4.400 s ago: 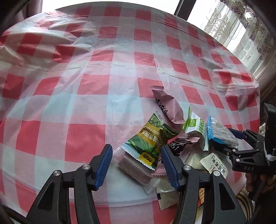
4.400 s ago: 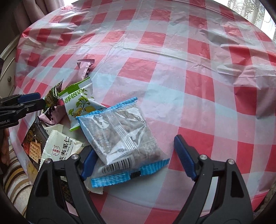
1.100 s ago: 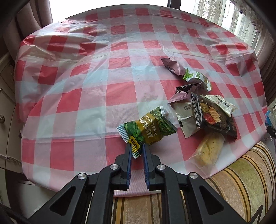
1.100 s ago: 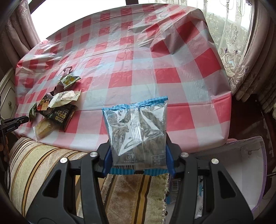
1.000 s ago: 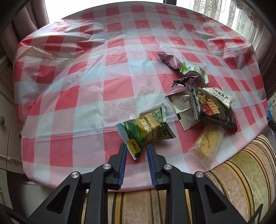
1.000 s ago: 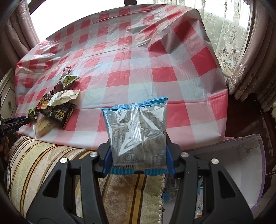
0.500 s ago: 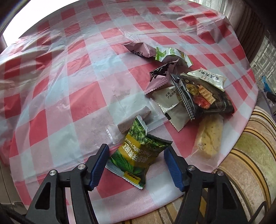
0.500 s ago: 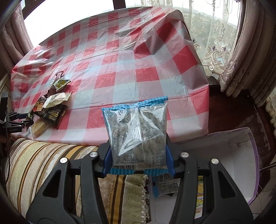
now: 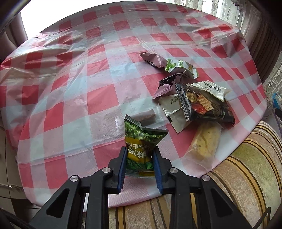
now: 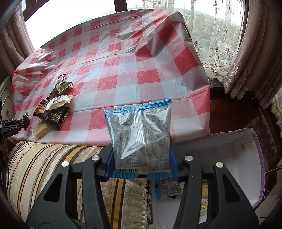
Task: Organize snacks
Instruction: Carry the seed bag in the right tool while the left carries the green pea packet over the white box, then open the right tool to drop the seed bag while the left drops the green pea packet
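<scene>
Left gripper (image 9: 140, 158): jaws closing on the green packet (image 9: 141, 142), pads on both its sides, above the table edge. Right gripper (image 10: 141, 163): clamped on the clear blue-trimmed bag (image 10: 140, 135), held upright near the white box (image 10: 246, 158) beside the table. Box: a few packets inside. Left on the tablecloth (image 9: 88, 88): pile (image 9: 193, 98) of about seven snacks. Roughly a third done.

A red-and-white checked plastic cloth (image 9: 109, 95) covers the bench, creased and glossy under daylight from the bright window (image 10: 70, 15) behind it. Sheer white lace curtains (image 10: 211, 44) and heavier mauve drapes (image 10: 246, 75) hang at the right. A striped beige-and-brown plush cushion (image 10: 44, 162) runs along the near edge, with dark wooden floor (image 10: 234, 114) beyond the corner.
</scene>
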Available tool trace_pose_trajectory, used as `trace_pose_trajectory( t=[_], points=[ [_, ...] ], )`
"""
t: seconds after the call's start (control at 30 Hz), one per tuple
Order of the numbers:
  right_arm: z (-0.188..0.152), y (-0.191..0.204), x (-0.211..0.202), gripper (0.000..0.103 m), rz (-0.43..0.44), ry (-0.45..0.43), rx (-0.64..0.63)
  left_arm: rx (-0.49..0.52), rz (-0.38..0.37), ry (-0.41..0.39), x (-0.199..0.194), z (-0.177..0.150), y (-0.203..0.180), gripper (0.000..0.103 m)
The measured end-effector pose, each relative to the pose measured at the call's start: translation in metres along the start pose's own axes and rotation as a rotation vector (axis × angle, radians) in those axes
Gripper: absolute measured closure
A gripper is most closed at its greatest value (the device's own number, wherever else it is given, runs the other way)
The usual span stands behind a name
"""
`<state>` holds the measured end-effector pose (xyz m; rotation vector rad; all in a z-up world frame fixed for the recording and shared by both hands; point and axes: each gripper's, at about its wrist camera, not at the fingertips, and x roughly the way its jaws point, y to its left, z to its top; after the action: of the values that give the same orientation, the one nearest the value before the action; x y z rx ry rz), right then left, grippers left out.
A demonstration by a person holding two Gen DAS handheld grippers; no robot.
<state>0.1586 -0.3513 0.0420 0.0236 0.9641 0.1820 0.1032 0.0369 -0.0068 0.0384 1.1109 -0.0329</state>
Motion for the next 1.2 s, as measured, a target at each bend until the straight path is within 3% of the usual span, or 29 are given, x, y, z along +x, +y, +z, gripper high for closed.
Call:
trace_pose_trajectory(
  t=[0.3, 0.5, 0.93, 1.2],
  points=[
    [-0.014, -0.029, -0.009, 0.049, -0.062, -0.003, 0.042, 0.055, -0.043, -0.11, -0.047, 0.016, -0.056, 0.074],
    [-0.026, -0.06, -0.018, 0.049, -0.108, -0.003, 0.102, 0.137, -0.132, -0.133, -0.052, 0.03, -0.117, 0.074],
    [-0.063, -0.123, -0.023, 0.049, -0.223, 0.039, 0.213, 0.325, -0.356, -0.107, -0.046, 0.05, -0.269, 0.074],
    [-0.087, -0.145, -0.025, 0.048, -0.262, 0.074, 0.252, 0.408, -0.51, -0.002, -0.042, 0.035, -0.35, 0.074]
  ],
)
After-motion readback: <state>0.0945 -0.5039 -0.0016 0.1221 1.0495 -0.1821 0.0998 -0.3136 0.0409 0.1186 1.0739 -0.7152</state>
